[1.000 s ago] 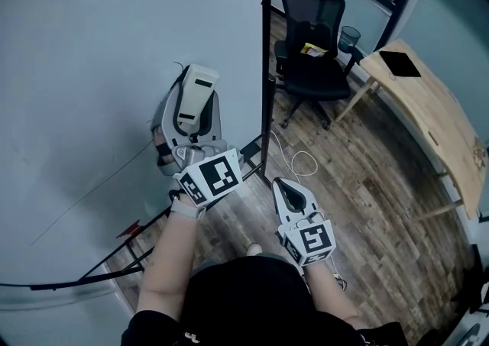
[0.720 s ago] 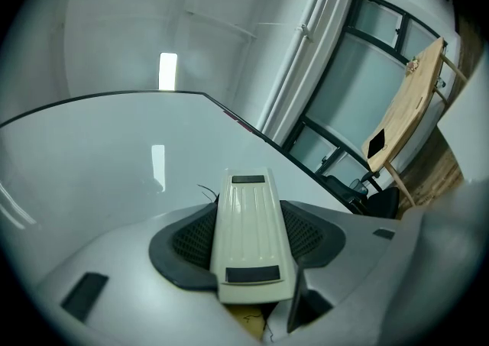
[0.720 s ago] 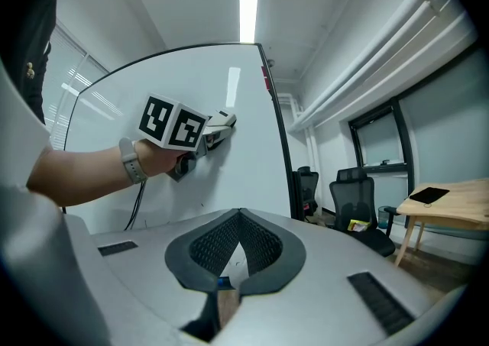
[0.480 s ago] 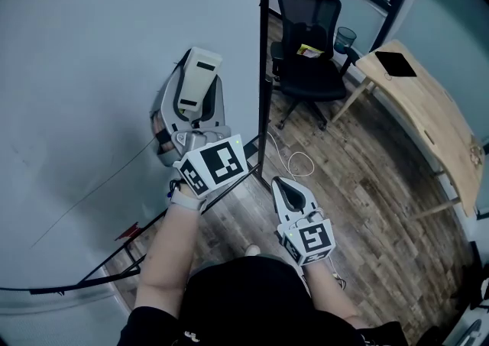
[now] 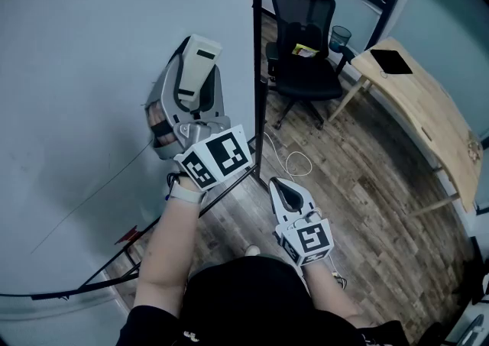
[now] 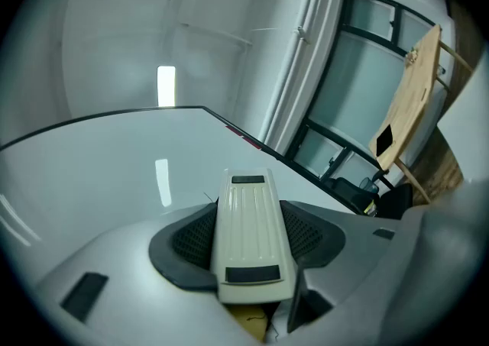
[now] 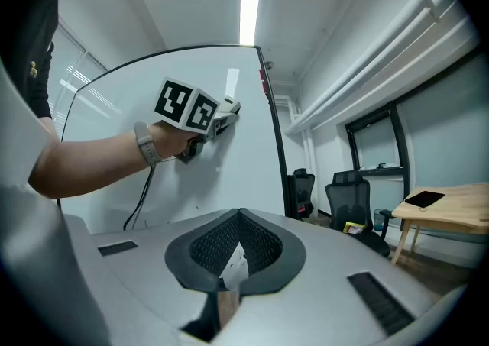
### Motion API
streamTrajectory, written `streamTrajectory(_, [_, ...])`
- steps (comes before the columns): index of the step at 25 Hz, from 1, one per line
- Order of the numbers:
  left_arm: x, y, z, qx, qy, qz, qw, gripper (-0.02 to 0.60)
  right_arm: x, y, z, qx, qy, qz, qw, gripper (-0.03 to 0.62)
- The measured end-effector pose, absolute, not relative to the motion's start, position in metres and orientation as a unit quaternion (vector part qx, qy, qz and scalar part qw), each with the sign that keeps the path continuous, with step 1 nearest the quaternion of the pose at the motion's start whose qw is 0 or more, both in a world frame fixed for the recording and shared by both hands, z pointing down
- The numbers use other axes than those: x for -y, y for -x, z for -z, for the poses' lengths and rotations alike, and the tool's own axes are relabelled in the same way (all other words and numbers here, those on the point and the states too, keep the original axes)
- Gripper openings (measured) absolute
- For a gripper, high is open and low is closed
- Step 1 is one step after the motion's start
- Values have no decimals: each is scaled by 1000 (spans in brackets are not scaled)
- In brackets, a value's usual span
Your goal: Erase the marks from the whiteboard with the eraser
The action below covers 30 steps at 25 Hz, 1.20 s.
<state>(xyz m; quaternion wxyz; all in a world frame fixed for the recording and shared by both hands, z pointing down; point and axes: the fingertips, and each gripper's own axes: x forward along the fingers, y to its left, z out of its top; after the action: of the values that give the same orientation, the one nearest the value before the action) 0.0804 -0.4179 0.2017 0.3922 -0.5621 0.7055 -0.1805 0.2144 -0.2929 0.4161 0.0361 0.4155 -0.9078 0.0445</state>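
Observation:
The whiteboard (image 5: 92,39) stands upright at the left. A thin dark line (image 5: 92,198) runs slantwise across its lower part. My left gripper (image 5: 191,85) is shut on a cream eraser (image 5: 196,68), which is pressed against the board near its right edge. In the left gripper view the eraser (image 6: 250,234) lies lengthwise between the jaws against the whiteboard (image 6: 114,161). My right gripper (image 5: 288,193) hangs low over the floor, shut and holding nothing. The right gripper view shows the left gripper (image 7: 226,111) at the whiteboard (image 7: 237,176).
The board's black frame post (image 5: 257,69) runs just right of the left gripper. Beyond it stand a black office chair (image 5: 306,46) and a wooden desk (image 5: 428,108) with a black tablet (image 5: 390,62). A white cable (image 5: 296,161) lies on the wood floor.
My left gripper has slid the eraser a little up the board. The right gripper has stayed put.

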Motion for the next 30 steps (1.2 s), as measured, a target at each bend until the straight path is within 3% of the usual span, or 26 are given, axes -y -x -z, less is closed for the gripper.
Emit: streamTrajectory(30, [370, -41, -327, -651, 605, 283, 360, 261, 253, -165, -435, 916, -389, -59, 82, 26])
